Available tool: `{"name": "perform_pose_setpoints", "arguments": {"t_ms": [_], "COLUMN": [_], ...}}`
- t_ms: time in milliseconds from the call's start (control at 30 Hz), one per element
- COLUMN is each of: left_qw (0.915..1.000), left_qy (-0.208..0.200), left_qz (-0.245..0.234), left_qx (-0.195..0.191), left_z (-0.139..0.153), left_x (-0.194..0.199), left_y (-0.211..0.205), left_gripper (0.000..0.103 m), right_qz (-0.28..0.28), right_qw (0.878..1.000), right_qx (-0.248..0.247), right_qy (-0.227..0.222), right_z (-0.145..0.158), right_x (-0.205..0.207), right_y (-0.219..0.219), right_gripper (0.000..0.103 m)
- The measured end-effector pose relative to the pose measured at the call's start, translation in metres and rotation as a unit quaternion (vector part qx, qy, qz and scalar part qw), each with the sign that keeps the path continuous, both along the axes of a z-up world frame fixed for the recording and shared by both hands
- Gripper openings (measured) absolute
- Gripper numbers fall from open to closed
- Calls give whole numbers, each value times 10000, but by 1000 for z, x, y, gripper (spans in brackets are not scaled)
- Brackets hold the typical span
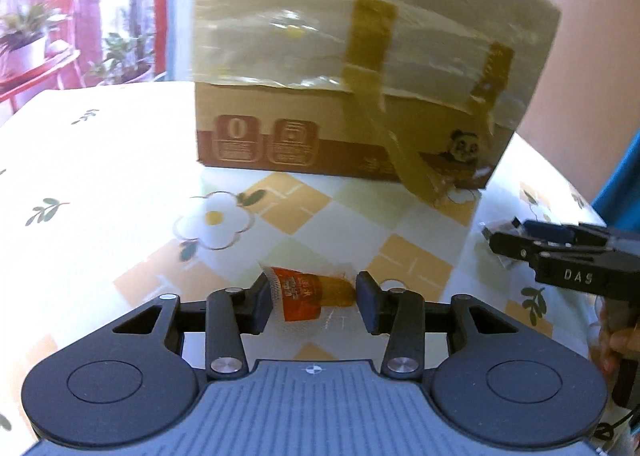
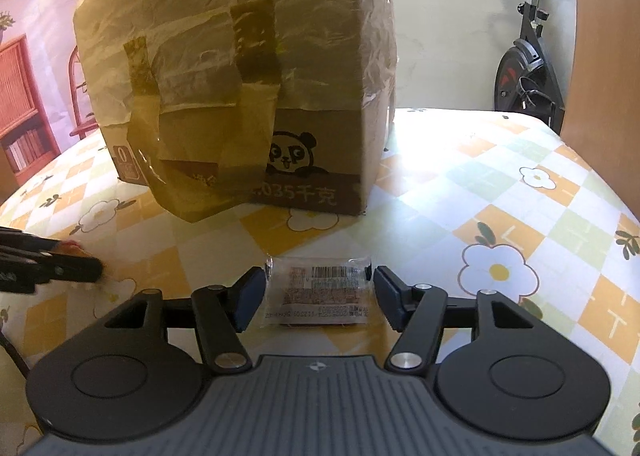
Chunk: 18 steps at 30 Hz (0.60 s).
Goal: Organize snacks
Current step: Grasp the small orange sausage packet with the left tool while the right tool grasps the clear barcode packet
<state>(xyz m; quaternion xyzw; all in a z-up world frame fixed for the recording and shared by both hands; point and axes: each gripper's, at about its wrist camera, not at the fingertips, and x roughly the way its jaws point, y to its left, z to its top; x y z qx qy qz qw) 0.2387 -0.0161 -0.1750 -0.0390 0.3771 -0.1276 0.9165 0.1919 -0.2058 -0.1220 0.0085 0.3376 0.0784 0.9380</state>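
A small orange snack packet [image 1: 300,298] sits between my left gripper's [image 1: 312,302] dark pads, which press on both its ends just above the tablecloth. In the right wrist view, a clear-wrapped snack with a printed label [image 2: 320,290] lies flat on the table between my right gripper's [image 2: 318,294] fingers. A narrow gap shows on each side, so that gripper is open around it. The right gripper [image 1: 520,244] also shows at the right edge of the left wrist view, and the left gripper [image 2: 80,262] at the left edge of the right wrist view.
A tall cardboard box [image 1: 360,75] wrapped in tape and plastic, with a panda print [image 2: 292,153], stands on the checked flower tablecloth [image 2: 500,191] just beyond both grippers. A red chair [image 1: 40,35] and plants stand past the table's left edge, an exercise bike [image 2: 528,55] far right.
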Motion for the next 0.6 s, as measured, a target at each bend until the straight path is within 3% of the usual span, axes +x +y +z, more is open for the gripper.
{"name": "perform_pose_setpoints", "arguments": {"t_ms": [267, 600], "left_qw": [9997, 9990], "left_qy": [-129, -284], "left_qz": [101, 82], "left_qx": [-183, -328], "left_z": [7, 9], "left_x": [-15, -21], "left_y": [20, 27], "left_gripper": [37, 29], "right_qz": [57, 227], "right_qw": [9989, 9976], "right_qx": [-474, -627], "right_qy": [35, -161], "right_z": [-3, -3], "right_x": [2, -7], "right_y": [14, 21], "right_gripper": [66, 60]}}
